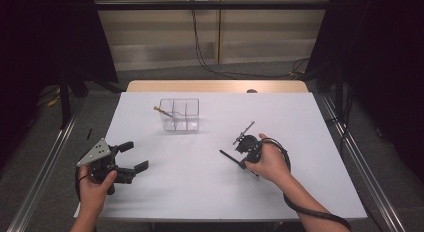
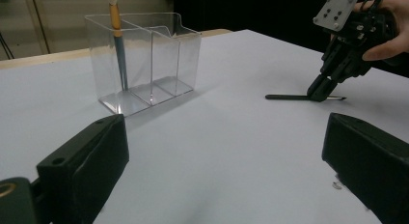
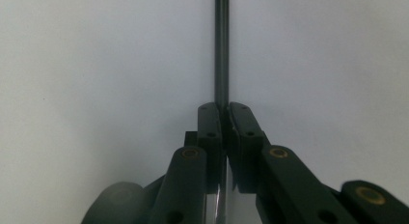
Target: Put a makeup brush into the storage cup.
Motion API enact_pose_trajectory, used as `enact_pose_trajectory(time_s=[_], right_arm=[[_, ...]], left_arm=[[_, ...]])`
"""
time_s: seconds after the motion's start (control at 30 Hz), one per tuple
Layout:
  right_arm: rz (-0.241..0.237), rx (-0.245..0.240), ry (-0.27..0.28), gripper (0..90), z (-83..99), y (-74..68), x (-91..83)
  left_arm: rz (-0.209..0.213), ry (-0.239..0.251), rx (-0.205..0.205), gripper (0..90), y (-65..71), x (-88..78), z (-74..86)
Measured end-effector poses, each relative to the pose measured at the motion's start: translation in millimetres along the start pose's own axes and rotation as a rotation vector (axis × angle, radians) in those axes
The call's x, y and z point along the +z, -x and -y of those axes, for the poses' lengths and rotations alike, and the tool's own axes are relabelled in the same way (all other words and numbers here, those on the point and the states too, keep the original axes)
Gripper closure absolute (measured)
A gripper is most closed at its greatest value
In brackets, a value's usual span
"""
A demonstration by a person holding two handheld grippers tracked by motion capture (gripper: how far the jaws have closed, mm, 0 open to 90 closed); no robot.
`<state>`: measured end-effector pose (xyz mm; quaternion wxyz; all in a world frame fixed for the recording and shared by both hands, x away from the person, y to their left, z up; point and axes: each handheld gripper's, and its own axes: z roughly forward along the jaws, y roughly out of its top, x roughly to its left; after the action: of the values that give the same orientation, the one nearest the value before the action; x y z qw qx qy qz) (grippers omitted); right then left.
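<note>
On the table (image 1: 210,182), an organizer (image 1: 179,114) with three compartments stands toward the far edge, left of centre. A brush (image 1: 161,110) stands tilted in its leftmost compartment. A pen (image 1: 231,158) lies on the table nearer and to the right, pinched by the right tongs (image 1: 243,163). The left tongs (image 1: 134,157) hover at the near left, well apart from both, jaws spread.

clear divided container (image 1: 179,115) on white table (image 1: 200,182), brush (image 1: 162,111) inside
</note>
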<state>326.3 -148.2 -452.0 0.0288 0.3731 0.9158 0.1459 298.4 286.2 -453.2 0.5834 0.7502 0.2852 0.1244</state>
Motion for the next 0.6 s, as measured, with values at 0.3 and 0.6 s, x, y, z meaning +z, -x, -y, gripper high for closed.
enact_pose_trajectory(time_s=[0.3,0.6], right_arm=[[-0.021,-0.036,0.024,84.7,1.9,0.2,-10.8],[-0.065,-0.085,0.066,84.7,3.5,-1.7,-21.0]], left_arm=[[0.005,-0.001,0.006,2.5,1.2,1.2,-1.3],[0.013,0.003,0.012,2.5,3.4,4.2,-4.5]])
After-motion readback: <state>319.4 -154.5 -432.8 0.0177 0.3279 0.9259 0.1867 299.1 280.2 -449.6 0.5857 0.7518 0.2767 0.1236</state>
